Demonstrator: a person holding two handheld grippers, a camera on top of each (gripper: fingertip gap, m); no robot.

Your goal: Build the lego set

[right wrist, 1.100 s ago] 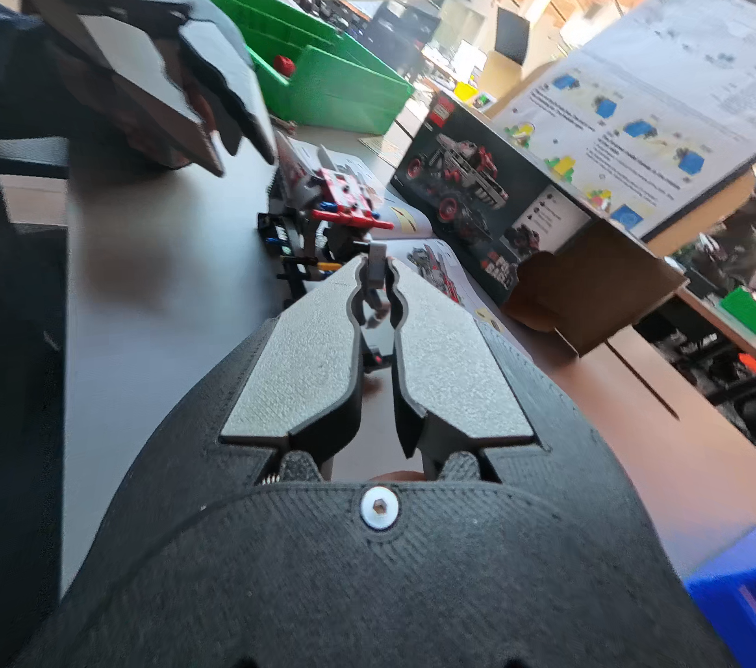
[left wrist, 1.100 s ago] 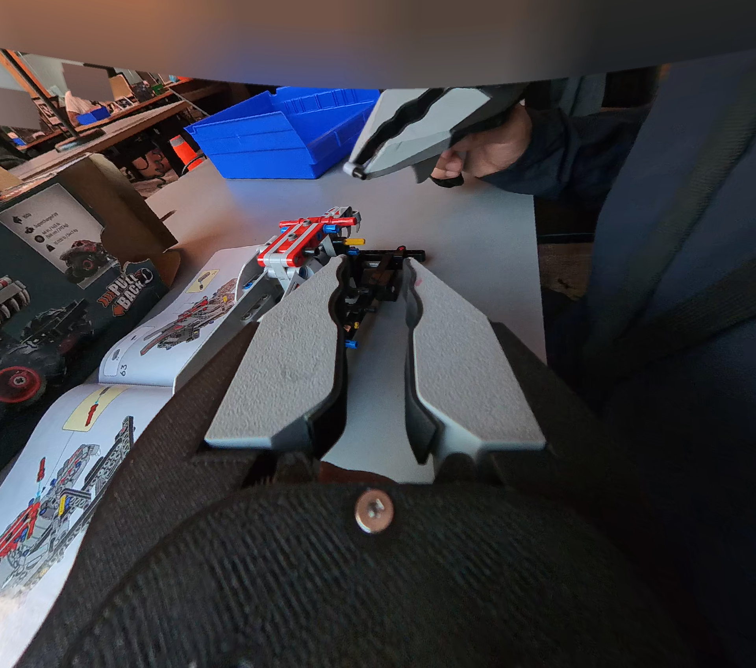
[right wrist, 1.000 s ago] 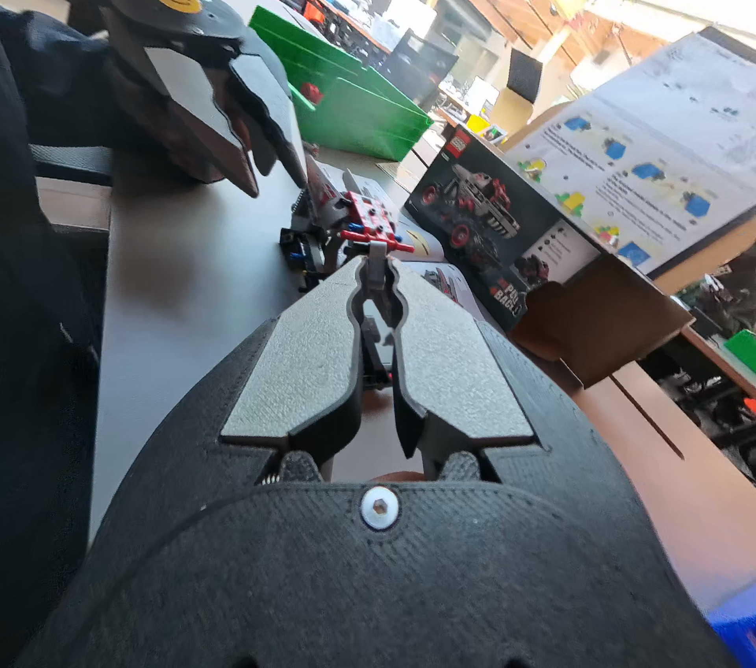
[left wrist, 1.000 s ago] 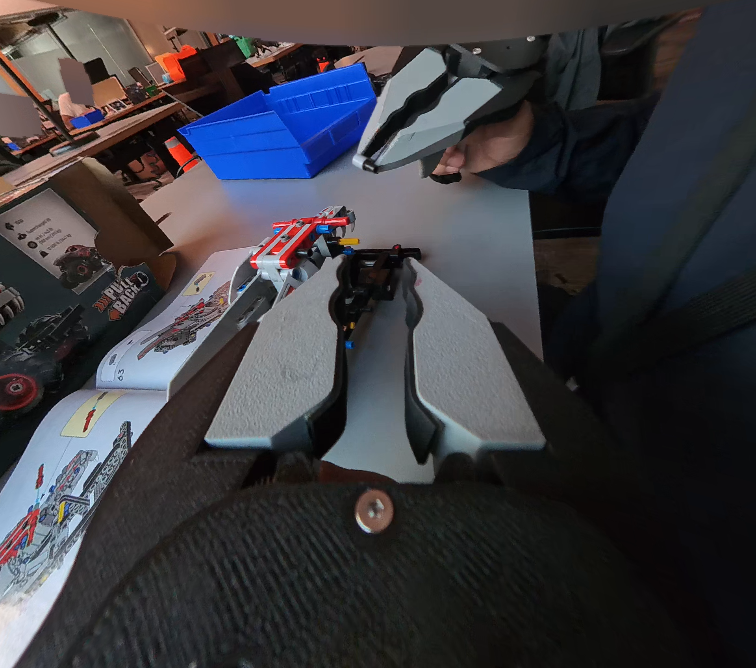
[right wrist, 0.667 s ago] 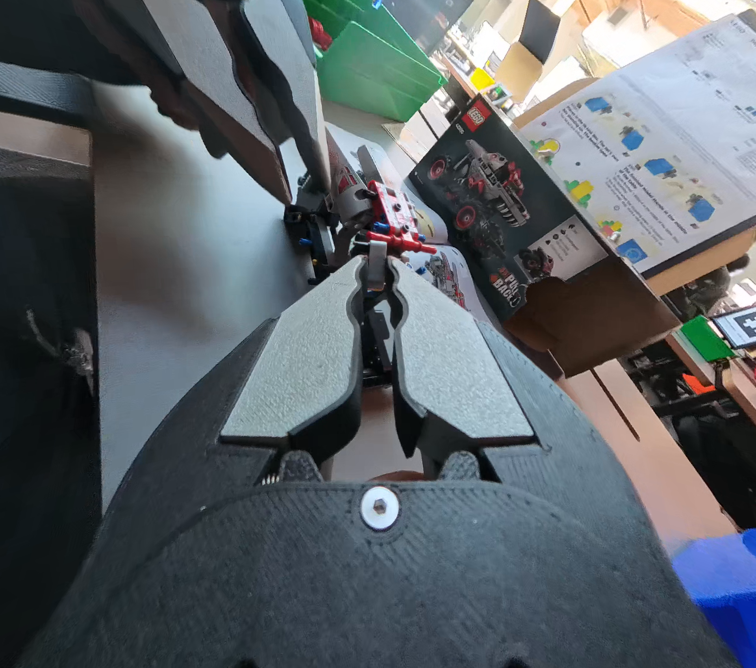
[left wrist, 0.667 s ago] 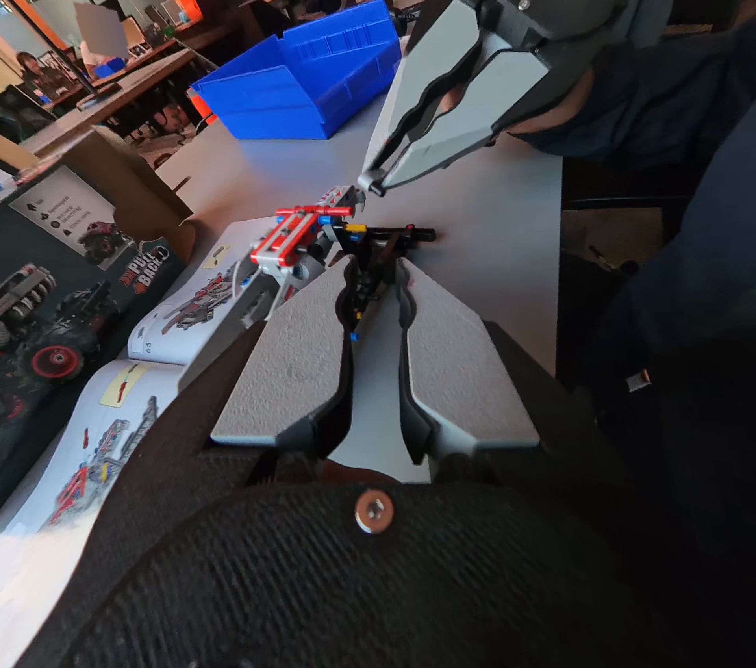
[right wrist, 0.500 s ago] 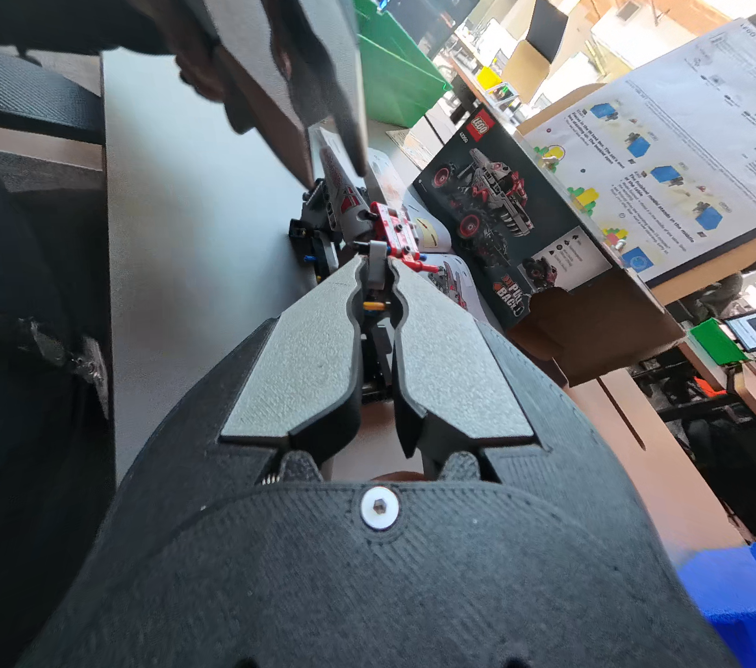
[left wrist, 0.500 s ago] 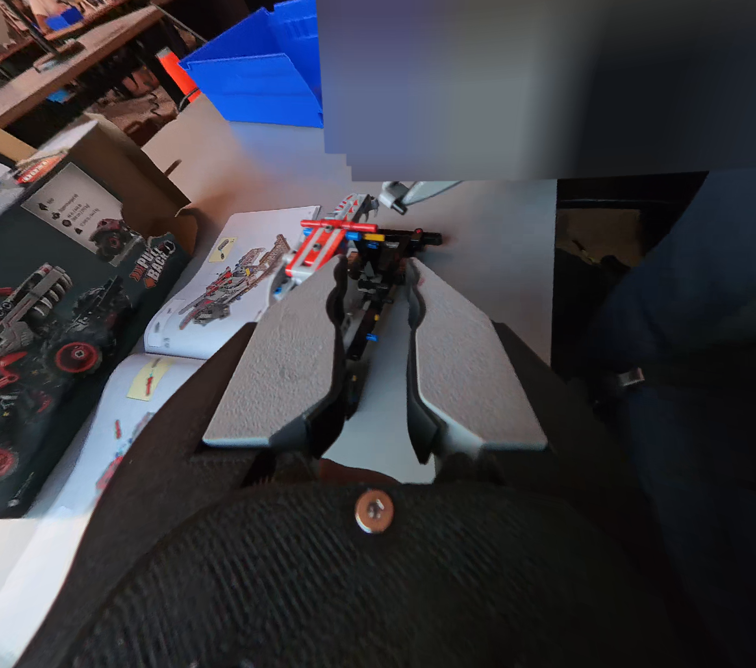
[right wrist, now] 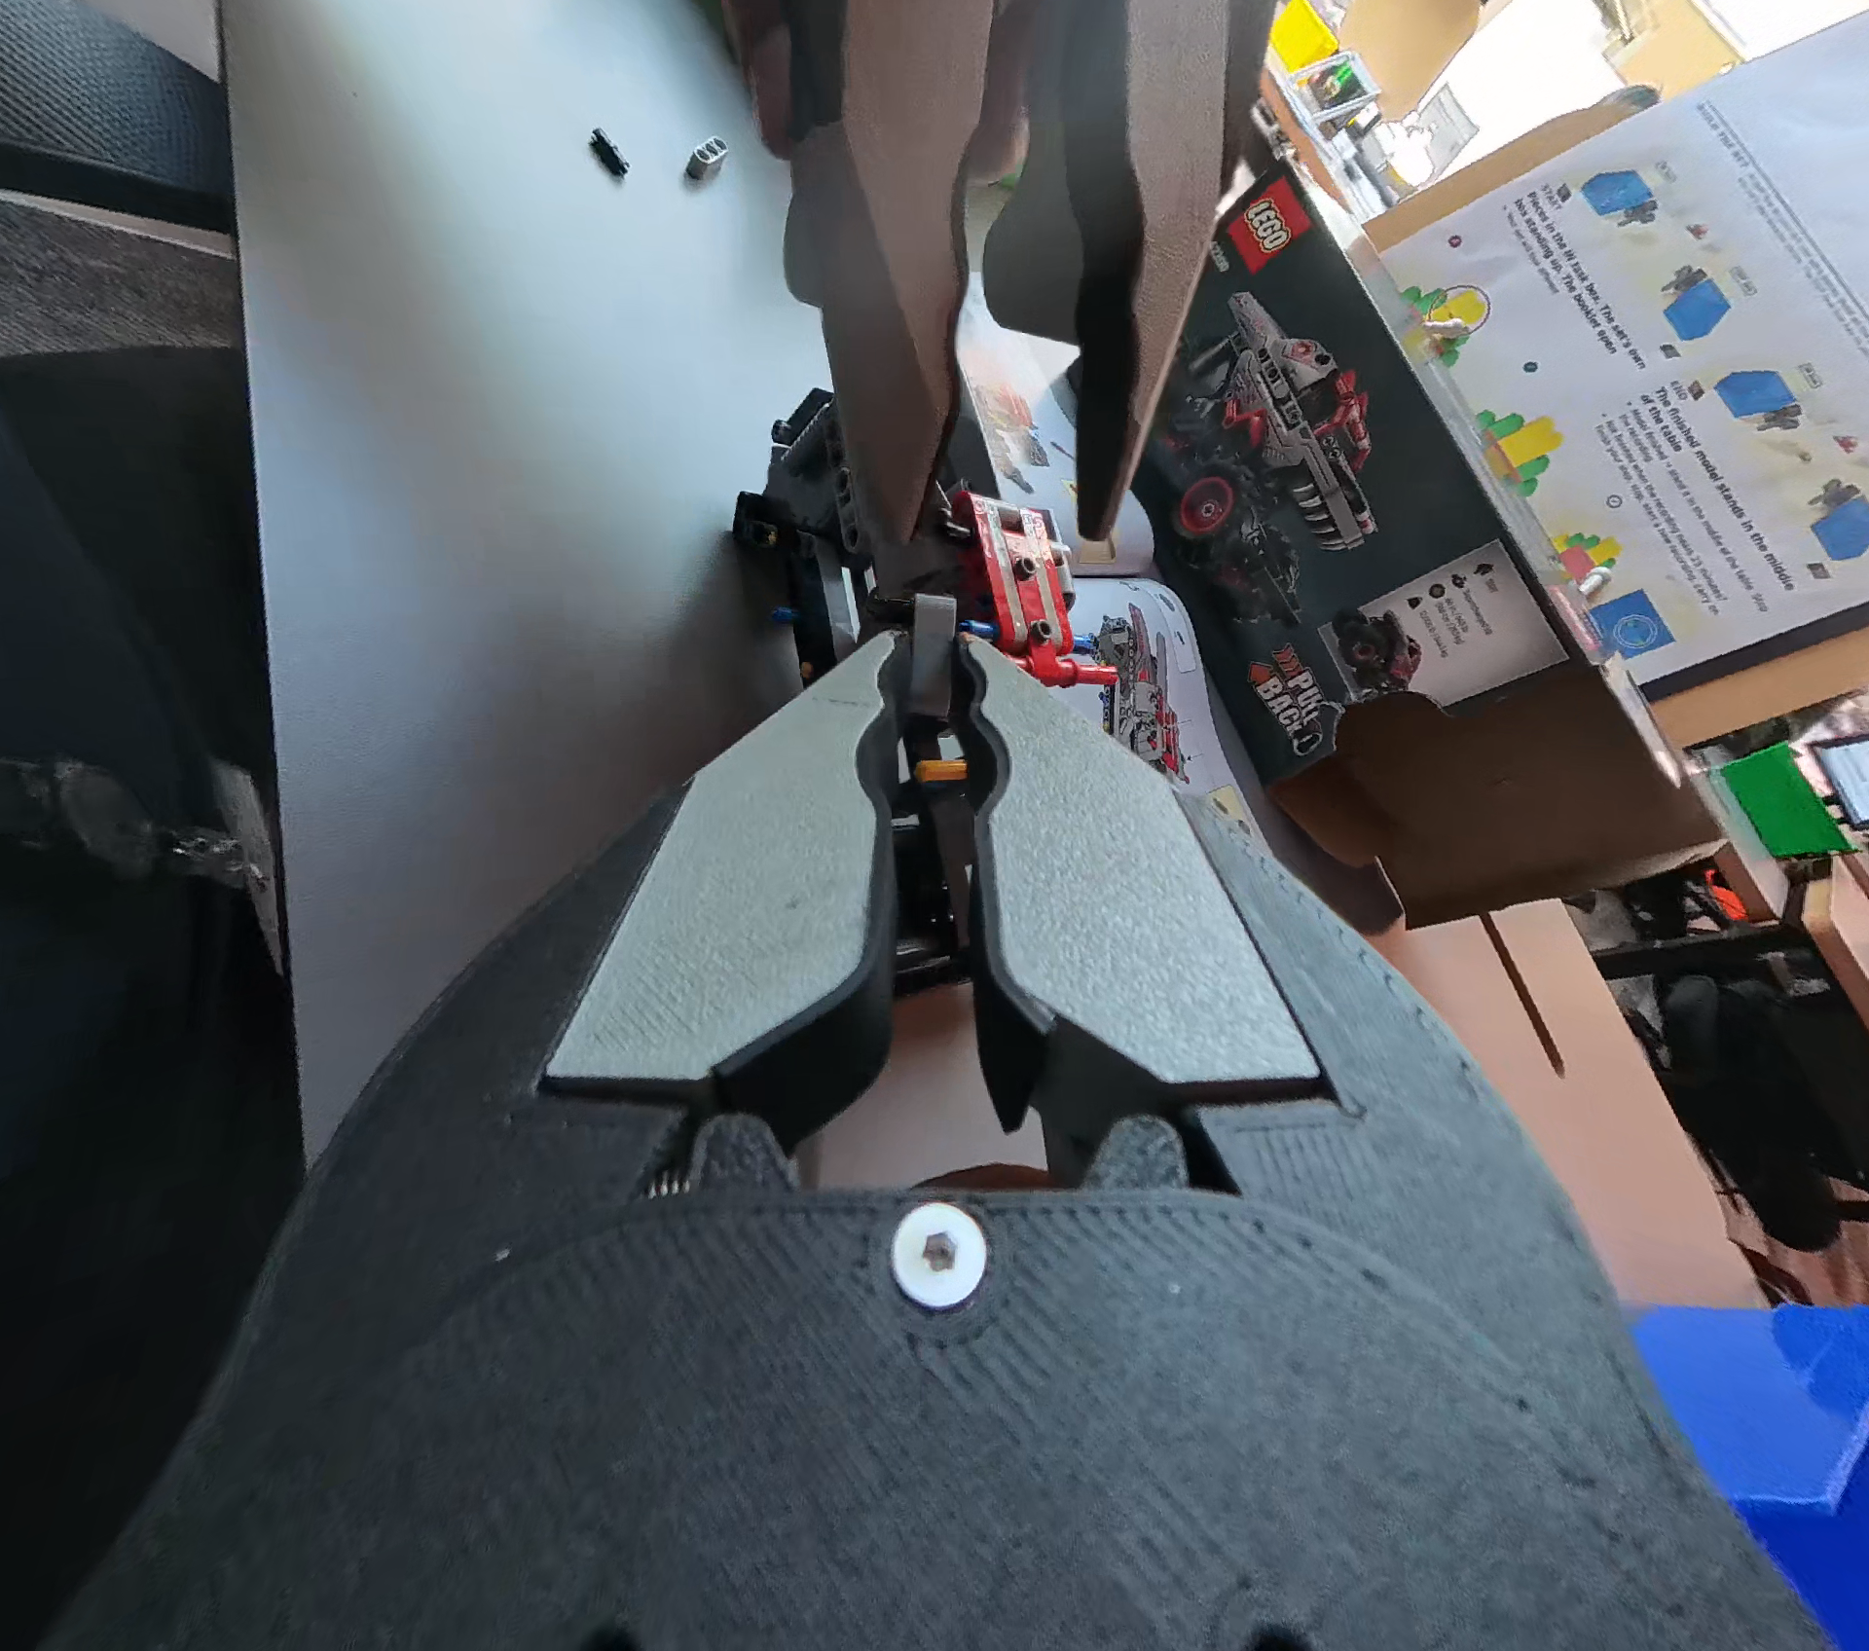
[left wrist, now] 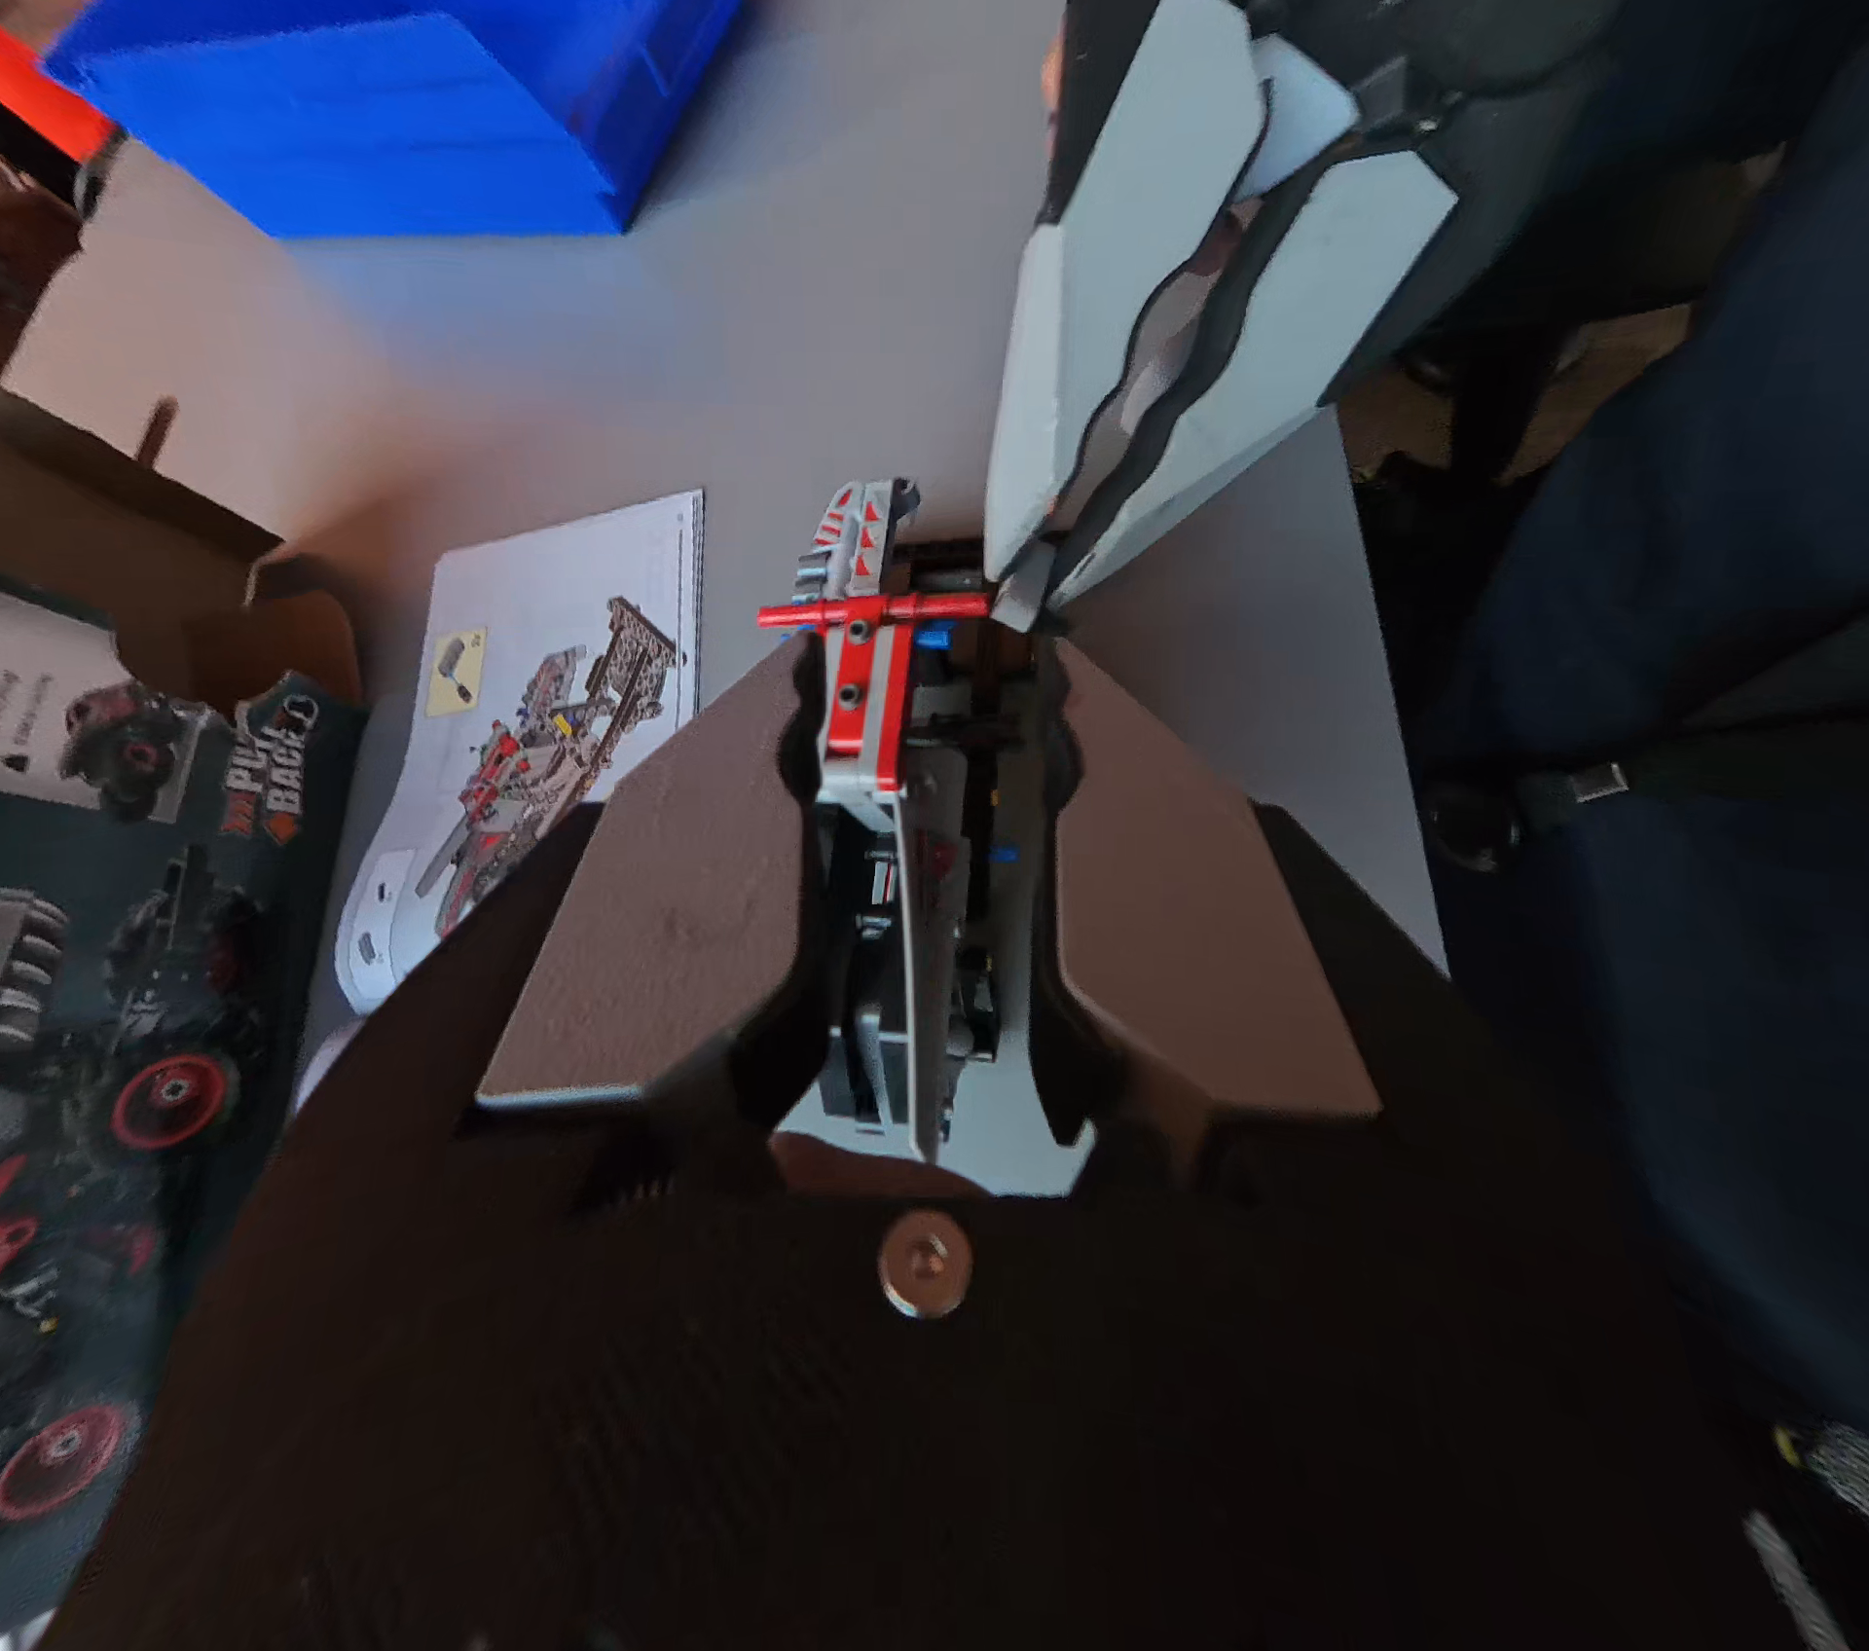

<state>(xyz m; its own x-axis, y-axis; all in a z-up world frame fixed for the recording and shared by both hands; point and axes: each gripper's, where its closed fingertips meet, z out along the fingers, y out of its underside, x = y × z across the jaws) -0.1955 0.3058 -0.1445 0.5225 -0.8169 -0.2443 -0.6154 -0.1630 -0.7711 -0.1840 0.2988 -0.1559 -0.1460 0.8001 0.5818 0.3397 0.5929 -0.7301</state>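
The partly built red, grey and black lego model (left wrist: 865, 692) lies on the grey table (left wrist: 809, 288), beside the open instruction booklet (left wrist: 566, 672). My left gripper (left wrist: 925, 672) is open and points down over the model, one finger on each side of it. In the right wrist view it (right wrist: 996, 535) comes down from above onto the model (right wrist: 1011, 581). My right gripper (right wrist: 932, 652) is shut on a small grey lego piece (right wrist: 932, 642) and holds it against the model's near end. In the left wrist view its tip (left wrist: 1027, 591) meets the red cross axle.
A blue bin (left wrist: 405, 35) stands at the back of the table. The set's box (right wrist: 1345, 470) and a printed sheet (right wrist: 1669, 348) stand behind the booklet. A loose black pin (right wrist: 607, 151) and a grey piece (right wrist: 706, 159) lie on the table. The table edge (left wrist: 1386, 743) is close. Only a small space, under 4 cm, lies between the two pairs of fingers.
My left gripper has tilted down and moved forward over the model, which now sits between its fingers. My right gripper has carried the grey piece up to the model's end.
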